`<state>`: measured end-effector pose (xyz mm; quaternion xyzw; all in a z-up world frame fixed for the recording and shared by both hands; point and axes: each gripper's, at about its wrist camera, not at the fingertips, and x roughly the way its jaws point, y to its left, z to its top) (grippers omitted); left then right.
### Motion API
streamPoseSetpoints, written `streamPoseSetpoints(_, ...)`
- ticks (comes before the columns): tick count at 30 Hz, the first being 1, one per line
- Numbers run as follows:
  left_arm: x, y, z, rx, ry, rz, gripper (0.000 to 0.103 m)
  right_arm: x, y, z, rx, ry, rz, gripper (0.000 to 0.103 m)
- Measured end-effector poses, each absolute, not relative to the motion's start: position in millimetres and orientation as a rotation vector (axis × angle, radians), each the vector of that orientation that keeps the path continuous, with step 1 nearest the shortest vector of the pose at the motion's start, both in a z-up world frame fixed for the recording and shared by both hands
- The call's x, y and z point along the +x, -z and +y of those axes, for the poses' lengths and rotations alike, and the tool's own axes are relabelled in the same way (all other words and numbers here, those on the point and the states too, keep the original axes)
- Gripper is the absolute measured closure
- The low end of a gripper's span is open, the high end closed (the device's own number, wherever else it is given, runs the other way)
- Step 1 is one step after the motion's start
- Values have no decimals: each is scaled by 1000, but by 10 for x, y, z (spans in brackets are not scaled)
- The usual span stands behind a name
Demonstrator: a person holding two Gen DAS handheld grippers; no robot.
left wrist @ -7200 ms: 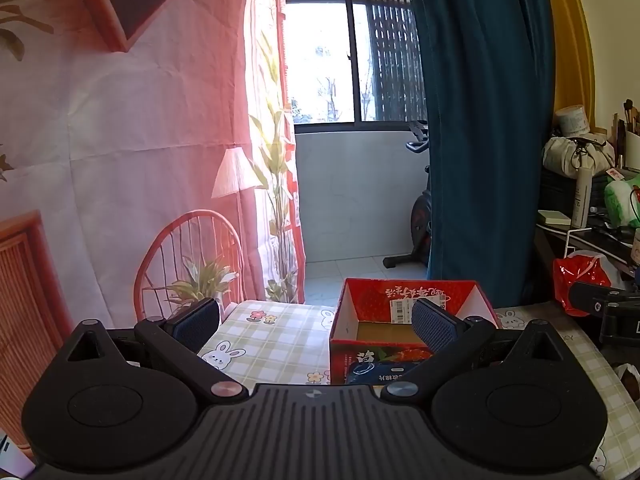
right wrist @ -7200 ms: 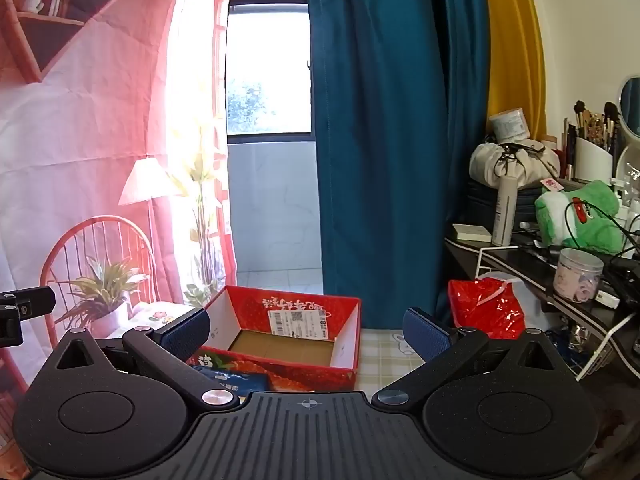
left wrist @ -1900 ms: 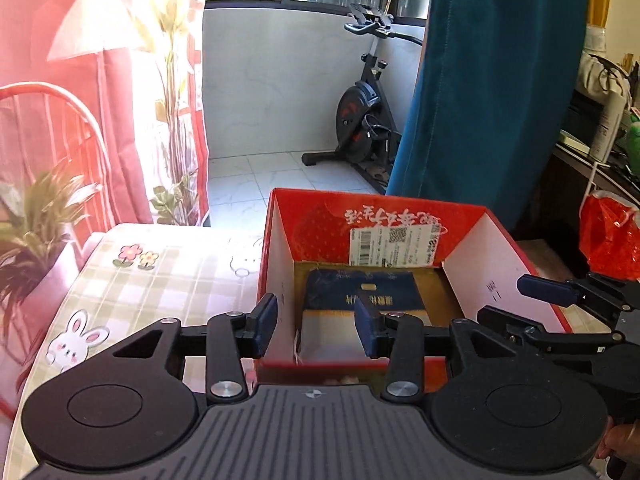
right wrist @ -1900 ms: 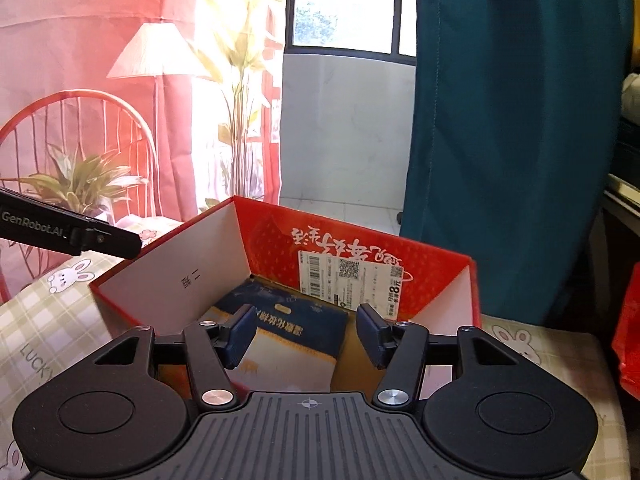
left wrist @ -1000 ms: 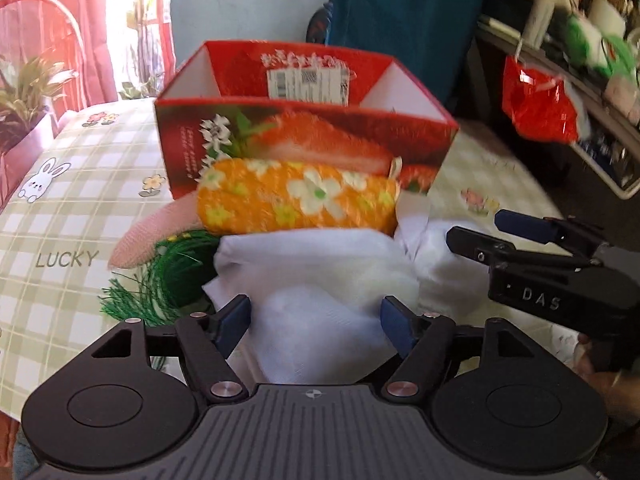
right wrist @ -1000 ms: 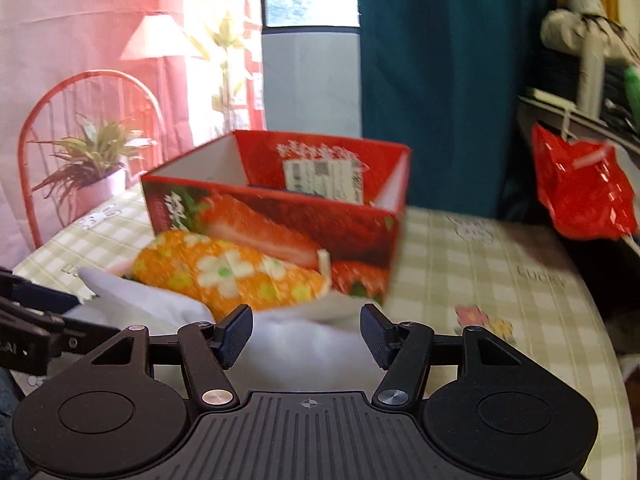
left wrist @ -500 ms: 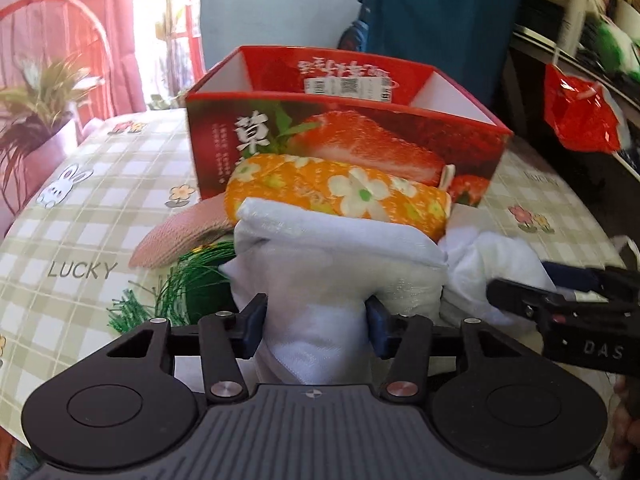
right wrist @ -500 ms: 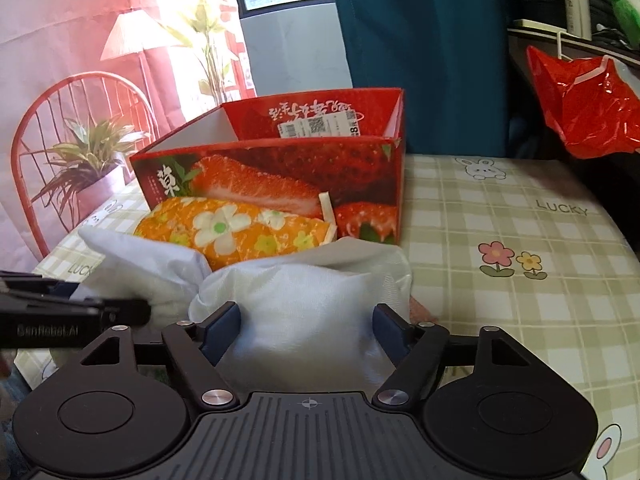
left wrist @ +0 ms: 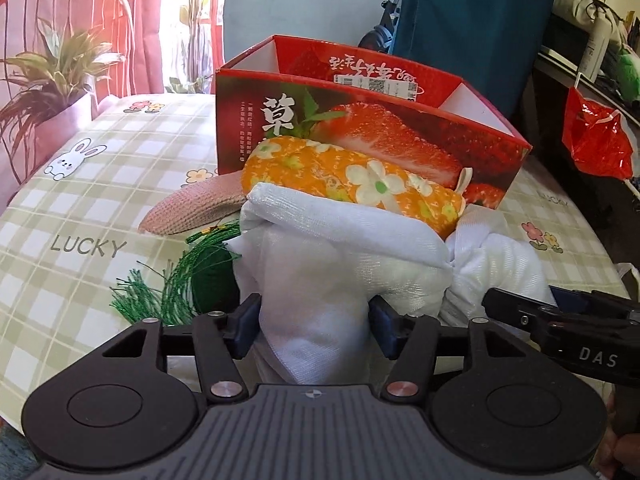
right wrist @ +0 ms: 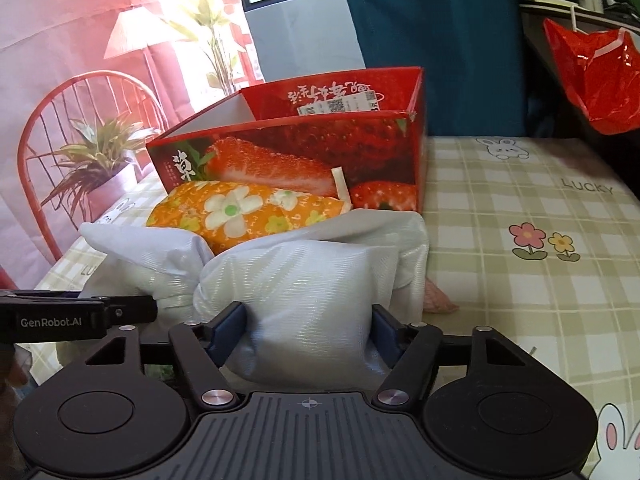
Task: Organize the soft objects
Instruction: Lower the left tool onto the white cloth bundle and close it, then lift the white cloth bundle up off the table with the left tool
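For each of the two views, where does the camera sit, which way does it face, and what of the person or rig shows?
Left wrist: sits behind the left gripper, faces the white bundle and red strawberry box; right gripper enters at right.
Right wrist: sits behind the right gripper, faces the same bundle from its other end; left gripper's fingers enter at left.
Shared: bundle, box, orange floral pouch, checked tablecloth.
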<state>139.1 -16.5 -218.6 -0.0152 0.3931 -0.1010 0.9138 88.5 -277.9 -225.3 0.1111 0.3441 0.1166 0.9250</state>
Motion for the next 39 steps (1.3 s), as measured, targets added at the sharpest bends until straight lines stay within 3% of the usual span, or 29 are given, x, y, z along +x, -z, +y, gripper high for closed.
streamPoseSetpoints(5, 1392, 2189, -156, -39, 227, 805, 46, 911, 2262, -2786, 241, -237, 704, 40)
streamPoseSetpoints(9, 1368, 2169, -174, -32, 245, 791, 60, 884, 2237, -2730, 216, -252, 696, 52)
streamPoseSetpoints(16, 1347, 2177, -155, -37, 246, 790, 62, 830, 2186, -2687, 211, -280, 683, 67)
streamPoseSetpoints(27, 1236, 2057, -122, -41, 259, 728, 70, 698, 2076, -2611, 153, -287, 623, 74)
streamPoseSetpoints(39, 1157, 1937, -109, -61, 278, 677, 70, 591, 1885, -2612, 155, -291, 548, 76)
